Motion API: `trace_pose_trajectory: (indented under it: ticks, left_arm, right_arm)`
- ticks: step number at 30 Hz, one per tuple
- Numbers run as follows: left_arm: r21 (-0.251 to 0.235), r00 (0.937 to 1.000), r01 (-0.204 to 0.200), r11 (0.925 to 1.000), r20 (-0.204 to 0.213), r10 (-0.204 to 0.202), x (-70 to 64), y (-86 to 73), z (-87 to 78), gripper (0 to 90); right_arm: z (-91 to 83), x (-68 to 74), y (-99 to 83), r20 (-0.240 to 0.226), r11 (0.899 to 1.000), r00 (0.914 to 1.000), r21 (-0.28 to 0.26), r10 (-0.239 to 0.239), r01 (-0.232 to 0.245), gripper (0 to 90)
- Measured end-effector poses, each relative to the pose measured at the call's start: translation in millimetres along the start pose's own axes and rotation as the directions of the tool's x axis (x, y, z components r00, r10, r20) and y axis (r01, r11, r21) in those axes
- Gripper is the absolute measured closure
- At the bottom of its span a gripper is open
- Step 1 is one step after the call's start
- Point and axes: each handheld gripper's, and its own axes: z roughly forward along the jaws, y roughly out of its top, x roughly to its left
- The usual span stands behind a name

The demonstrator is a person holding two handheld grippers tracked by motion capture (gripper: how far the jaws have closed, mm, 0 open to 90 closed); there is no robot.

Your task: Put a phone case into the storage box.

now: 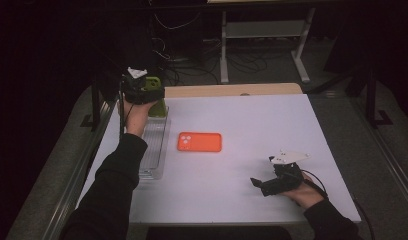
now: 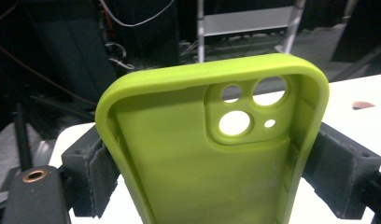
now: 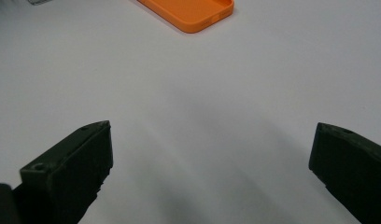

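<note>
My left gripper (image 1: 148, 91) is raised over the far left corner of the white table (image 1: 252, 130), shut on a lime green phone case (image 1: 156, 100). In the left gripper view that green case (image 2: 202, 154) stands upright between the two pads (image 2: 93, 179), hollow side and camera holes toward the camera. An orange phone case (image 1: 199, 141) lies flat mid-table, back up; its end (image 3: 193, 11) shows at the top of the right gripper view. My right gripper (image 1: 259, 184) rests low near the front right, open, with bare table between its jaws (image 3: 212, 163).
A clear plastic tray (image 1: 154, 147) lies along the table's left edge, under the left forearm. Beyond the far edge are a wooden strip (image 1: 232, 90), cables and a white desk frame (image 1: 262, 30) on the dark floor.
</note>
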Motion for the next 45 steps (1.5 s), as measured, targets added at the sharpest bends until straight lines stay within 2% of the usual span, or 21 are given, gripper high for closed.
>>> trace_pose_trajectory:
  ticks: [1, 3, 6, 7, 9, 12, 14, 20, 21, 22, 30, 32, 34, 37, 39, 40, 41, 43, 45]
  left_arm:
    - [-0.008, 0.9999, 0.008, 0.9999, -0.008, -0.008, -0.8, -1.0, 2.4, 13.6]
    - [0.010, 0.9997, -0.003, 0.9999, -0.022, 0.004, 0.1, -3.6, 6.2, 13.6]
    - [0.006, 0.9995, 0.012, 0.9999, -0.031, -0.011, -1.9, -9.1, 14.2, 13.6]
    - [0.017, 0.9994, -0.003, 0.9999, -0.035, 0.003, -1.7, -10.5, 15.3, 13.6]
    - [0.019, 0.9993, 0.002, 0.9998, -0.038, -0.001, -2.5, -14.6, 19.8, 13.5]
    - [0.029, 0.9985, -0.020, 0.9994, -0.050, 0.021, -3.0, -21.0, 24.8, 13.5]
    - [0.034, 0.9984, -0.016, 0.9993, -0.054, 0.018, -1.7, -24.3, 26.7, 13.5]
    - [0.038, 0.9988, -0.011, 0.9992, -0.046, 0.013, 1.9, -32.6, 30.3, 13.5]
    - [0.024, 0.9990, 0.006, 0.9997, -0.045, -0.005, 1.0, -33.7, 31.5, 13.4]
    - [0.040, 0.9989, -0.006, 0.9992, -0.046, 0.008, 1.9, -34.7, 30.9, 13.4]
    - [0.042, 0.9993, 0.004, 0.9991, -0.037, -0.002, 4.8, -43.0, 35.1, 13.1]
    - [0.021, 0.9992, 0.018, 0.9996, -0.036, -0.017, 5.1, -44.3, 35.5, 13.1]
    - [0.028, 0.9994, 0.010, 0.9996, -0.033, -0.009, 6.0, -44.2, 35.0, 13.0]
    - [0.015, 0.9993, 0.019, 0.9997, -0.032, -0.019, 5.3, -44.6, 36.2, 12.4]
    - [0.026, 0.9994, 0.013, 0.9996, -0.034, -0.012, 6.3, -44.6, 35.7, 11.6]
    - [0.025, 0.9990, 0.025, 0.9994, -0.039, -0.024, 6.4, -44.7, 36.5, 10.7]
    - [0.019, 0.9986, 0.034, 0.9993, -0.040, -0.033, 6.7, -44.8, 36.9, 7.3]
    - [0.028, 0.9988, 0.025, 0.9993, -0.044, -0.024, 8.0, -44.9, 36.7, 3.3]
    - [0.017, 0.9988, 0.042, 0.9990, -0.027, -0.041, 7.5, -45.1, 37.2, 2.1]
  right_arm:
    - [-0.1, 0.3, 0.0, -0.001, 1.000, 1.0000, 0.003, 0.005, -0.005, 0.0]
    - [-0.2, -0.2, 0.0, 0.001, 1.000, 1.0000, -0.002, -0.002, 0.002, 0.0]
    - [-0.5, -0.6, -0.1, -0.001, 1.000, 1.0000, -0.003, 0.000, 0.000, 0.0]
    - [-0.6, -0.6, -0.1, -0.001, 1.000, 1.0000, -0.005, 0.000, 0.000, 0.0]
    - [-1.1, 0.0, 0.1, -0.002, 1.000, 1.0000, -0.005, 0.006, -0.006, 0.0]
    - [-1.5, 0.2, 0.2, -0.002, 1.000, 1.0000, -0.004, 0.005, -0.005, 0.0]
    - [-1.5, 0.3, 0.3, -0.002, 1.000, 1.0000, -0.005, 0.004, -0.004, 0.0]
    - [-1.4, 0.6, 0.2, -0.002, 1.000, 1.0000, -0.006, 0.003, -0.003, 0.0]
    - [-1.4, 0.8, 0.2, -0.004, 1.000, 1.0000, -0.004, 0.004, -0.004, 0.0]
    - [-1.3, 0.9, 0.2, -0.004, 1.000, 1.0000, -0.005, 0.004, -0.004, 0.0]
    - [-1.3, 1.1, 0.2, -0.004, 1.000, 1.0000, -0.004, 0.004, -0.004, 0.0]
    - [-1.5, 1.2, 0.1, -0.006, 1.000, 1.0000, -0.002, 0.004, -0.004, 0.0]
    - [-1.4, 1.0, 0.0, -0.005, 1.000, 1.0000, -0.004, 0.000, 0.000, 0.0]
    - [-1.2, 1.2, 0.0, -0.006, 1.000, 1.0000, -0.002, 0.002, -0.002, 0.0]
    - [-1.1, 1.3, 0.0, -0.006, 1.000, 1.0000, -0.003, -0.001, 0.001, 0.0]
    - [-1.0, 1.2, 0.0, -0.006, 1.000, 1.0000, -0.003, -0.002, 0.002, 0.0]
    - [-1.0, 1.4, 0.1, -0.006, 1.000, 1.0000, -0.004, 0.001, -0.001, 0.0]
    - [-1.1, 1.6, 0.0, -0.007, 1.000, 1.0000, -0.004, 0.002, -0.002, 0.0]
    - [-1.3, 1.4, 0.0, -0.008, 1.000, 1.0000, -0.004, -0.004, 0.004, 0.0]
